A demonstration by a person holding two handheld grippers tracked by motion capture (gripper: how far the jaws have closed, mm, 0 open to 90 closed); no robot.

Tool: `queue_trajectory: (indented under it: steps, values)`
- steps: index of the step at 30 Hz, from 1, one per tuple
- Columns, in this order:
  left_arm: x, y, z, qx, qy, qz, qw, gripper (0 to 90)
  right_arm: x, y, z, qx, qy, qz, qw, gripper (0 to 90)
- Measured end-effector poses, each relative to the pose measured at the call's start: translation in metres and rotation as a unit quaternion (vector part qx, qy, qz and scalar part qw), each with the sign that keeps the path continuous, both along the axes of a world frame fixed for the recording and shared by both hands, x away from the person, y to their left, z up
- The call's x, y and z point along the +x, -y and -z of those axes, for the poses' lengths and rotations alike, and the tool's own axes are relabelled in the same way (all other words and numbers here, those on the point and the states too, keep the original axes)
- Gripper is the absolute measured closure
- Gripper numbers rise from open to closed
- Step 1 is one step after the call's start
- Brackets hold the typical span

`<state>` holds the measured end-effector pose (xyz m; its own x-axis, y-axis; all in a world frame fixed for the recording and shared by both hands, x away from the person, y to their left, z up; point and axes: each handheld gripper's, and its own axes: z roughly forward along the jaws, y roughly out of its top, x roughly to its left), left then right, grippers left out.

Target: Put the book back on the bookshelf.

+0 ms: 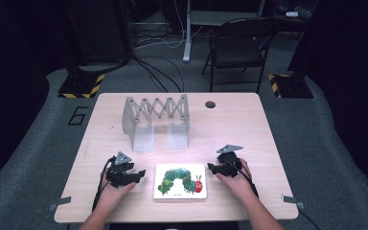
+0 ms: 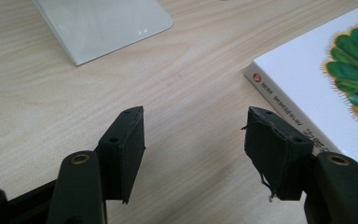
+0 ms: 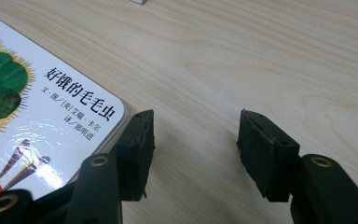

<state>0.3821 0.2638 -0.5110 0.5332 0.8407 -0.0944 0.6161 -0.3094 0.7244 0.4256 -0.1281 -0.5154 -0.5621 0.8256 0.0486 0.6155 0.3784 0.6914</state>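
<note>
Picture book [image 1: 180,181] w/ green caterpillar cover lies flat on the table [image 1: 239,124], near edge, centre, btwn the two grippers. Left gripper [image 1: 141,173] sits just left of the book, jaws pointing right toward its left edge; apart from it, not touching. In left gripper view the book's spine corner [image 2: 284,100] is just beyond the right-hand jaw, bare wood btwn the pads. Jaws spread partway, holding nothing.

Right gripper [image 1: 211,168] is just right of the book, near its far right corner, jaws pointing left. In right gripper view the book's rounded corner [image 3: 107,112] lies right beside the left-hand jaw; contact can't be told. Jaws apart w/ a clear gap, only table btwn them, gripping nothing.

Grey folding rack [image 1: 155,120] stands farther back, well apart from both.
</note>
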Motion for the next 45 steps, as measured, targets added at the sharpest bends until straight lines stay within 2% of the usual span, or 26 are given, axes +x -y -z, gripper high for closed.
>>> queue_trajectory:
  steps: [1,2,5,8,12,16,17,19,20,24,25,28,32,34,35,37,39,43,45]
  values:
    - [-0.001,0.001,0.000,-0.001,0.008,0.002,1.0000,37.9,0.000,0.000,0.000,0.004,-0.003,0.000,1.0000,46.4]
    - [-0.002,0.001,-0.002,0.002,0.003,0.008,1.0000,38.3,0.000,0.001,0.000,0.006,-0.006,0.002,1.0000,46.8]
    - [-0.005,0.003,-0.003,-0.001,0.008,0.008,0.9999,39.0,0.000,0.001,-0.001,0.010,-0.008,0.006,0.9999,47.0]
    - [-0.010,0.005,-0.008,-0.002,-0.001,0.015,0.9999,39.5,-0.002,0.000,-0.006,0.011,-0.012,0.009,0.9998,48.5]
    - [-0.013,0.008,-0.011,-0.005,0.004,0.019,0.9998,39.0,-0.004,0.001,-0.010,0.008,-0.001,-0.003,1.0000,51.0]
    - [-0.020,0.013,-0.014,-0.013,0.006,0.028,0.9995,38.8,-0.008,0.000,-0.016,0.021,0.000,0.009,0.9997,51.9]
    - [-0.021,0.013,-0.016,-0.013,0.004,0.029,0.9995,38.6,-0.008,0.002,-0.017,0.014,0.006,-0.002,0.9999,52.0]
    - [-0.024,0.015,-0.016,-0.019,0.011,0.031,0.9993,36.8,-0.009,0.001,-0.020,0.020,0.008,0.000,0.9998,52.1]
    - [-0.026,0.015,-0.018,-0.019,0.005,0.035,0.9992,36.4,-0.010,0.001,-0.021,0.020,0.006,-0.002,0.9998,52.1]
    - [-0.034,0.020,-0.024,-0.016,0.015,0.050,0.9985,35.3,-0.015,-0.003,-0.025,0.024,0.015,-0.006,0.9996,51.5]
    - [-0.037,0.021,-0.024,-0.019,0.016,0.049,0.9985,34.7,-0.016,-0.004,-0.026,0.028,0.010,-0.005,0.9996,51.2]
    - [-0.044,0.026,-0.022,-0.018,0.013,0.057,0.9982,34.1,-0.019,-0.007,-0.028,0.030,0.012,-0.015,0.9994,50.0]
    - [-0.050,0.034,-0.020,0.004,0.012,0.082,0.9965,34.1,-0.021,-0.010,-0.027,0.037,0.007,-0.018,0.9991,49.2]
    - [-0.051,0.038,-0.019,0.003,0.012,0.088,0.9961,33.8,-0.022,-0.013,-0.027,0.047,-0.002,-0.017,0.9988,48.7]
    - [-0.052,0.038,-0.019,0.007,0.009,0.096,0.9954,32.9,-0.023,-0.014,-0.027,0.049,0.001,-0.018,0.9986,48.7]
    - [-0.053,0.041,-0.018,0.008,0.006,0.100,0.9949,31.9,-0.024,-0.018,-0.027,0.045,-0.002,-0.022,0.9987,48.4]
    - [-0.053,0.043,-0.016,0.006,0.008,0.108,0.9941,31.7,-0.024,-0.021,-0.025,0.042,-0.001,-0.029,0.9987,48.2]
    - [-0.054,0.048,-0.014,0.000,0.012,0.118,0.9930,30.6,-0.024,-0.026,-0.022,0.043,-0.012,-0.032,0.9985,47.0]
    - [-0.054,0.050,-0.012,-0.005,0.004,0.123,0.9924,29.2,-0.024,-0.028,-0.020,0.044,-0.014,-0.035,0.9983,46.2]
